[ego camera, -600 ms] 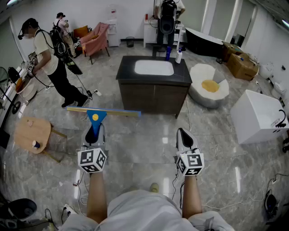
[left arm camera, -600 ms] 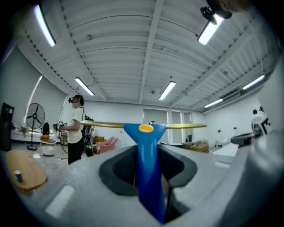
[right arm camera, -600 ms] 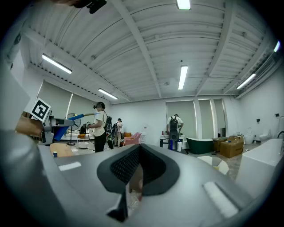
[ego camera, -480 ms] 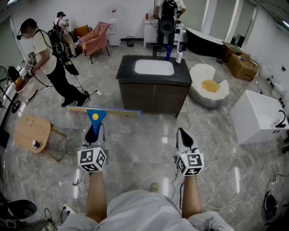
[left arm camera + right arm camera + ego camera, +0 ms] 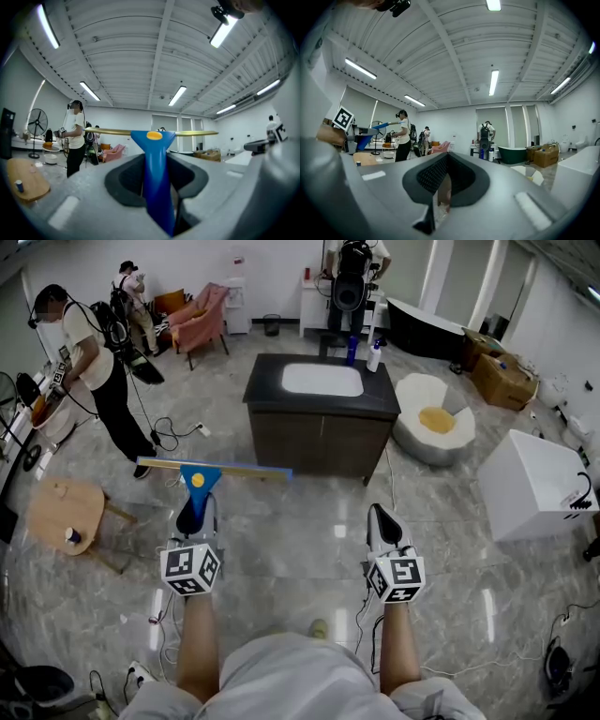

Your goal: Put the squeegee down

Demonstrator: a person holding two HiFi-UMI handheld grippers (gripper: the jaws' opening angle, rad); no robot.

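Note:
The squeegee (image 5: 198, 481) has a blue handle with a yellow dot and a long pale yellow blade lying crosswise. My left gripper (image 5: 195, 514) is shut on the handle and holds the tool level above the marble floor, with the blade pointing away from me. In the left gripper view the blue handle (image 5: 156, 159) runs up between the two jaws to the blade. My right gripper (image 5: 380, 519) hovers level at the right with its jaws closed together and nothing in them; the right gripper view (image 5: 442, 185) shows only a thin slit between the pads.
A dark cabinet with a white sink top (image 5: 322, 413) stands straight ahead. A round wooden side table (image 5: 62, 514) is at the left and a white box (image 5: 534, 486) at the right. A person (image 5: 89, 367) stands far left, with cables (image 5: 173, 432) on the floor.
The person at the far left has stepped a little further away to the left. Both grippers and the squeegee keep their places.

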